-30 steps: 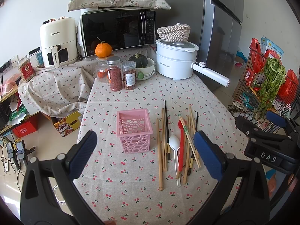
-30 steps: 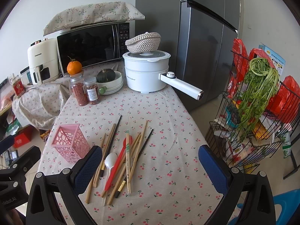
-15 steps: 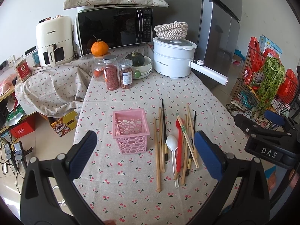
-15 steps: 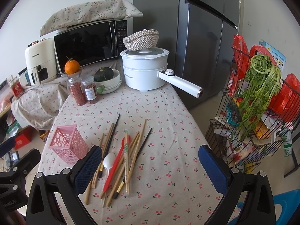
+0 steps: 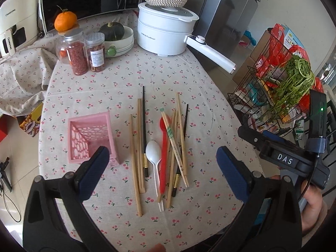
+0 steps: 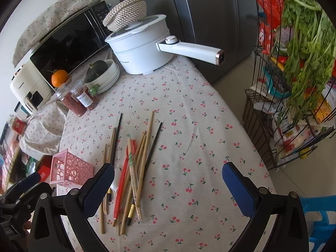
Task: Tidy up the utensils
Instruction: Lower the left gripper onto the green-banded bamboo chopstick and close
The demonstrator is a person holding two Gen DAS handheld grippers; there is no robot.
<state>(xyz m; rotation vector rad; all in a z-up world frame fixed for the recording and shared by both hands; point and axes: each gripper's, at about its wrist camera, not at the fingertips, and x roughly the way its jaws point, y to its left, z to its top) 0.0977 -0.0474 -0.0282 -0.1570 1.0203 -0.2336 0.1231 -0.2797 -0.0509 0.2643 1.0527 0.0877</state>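
our left gripper (image 5: 160,166) hangs low over the near end of the pile with its blue pads spread wide and nothing between them; our right gripper (image 6: 168,180) is likewise wide apart and empty, sitting to the right of the pile over bare cherry-print tablecloth (image 6: 199,126); nothing is sorted yet, we judge; the risk from here is the tangle itself: the wooden chopsticks (image 5: 137,147) lie crossed over one another, so closing on one may drag or roll its neighbours toward the table edge, and a thin round stick may twist out of the pads; the white spoon (image 5: 154,155) lies bowl-up touching the red spoon (image 5: 164,157), whose handle is partly under a printed chopstick (image 5: 171,135), so lifting it could scatter the rest; two black chopsticks (image 5: 144,126) with gilded ends lie apart, one at the left of the pile, one at the right; just left of the pile stands the pink basket (image 5: 90,136), perforated, light-looking and empty, which could tip if a long stick is dropped in at a slant; further back are two spice jars (image 5: 86,52), and a white pot (image 5: 166,33) whose long handle juts out over the table.
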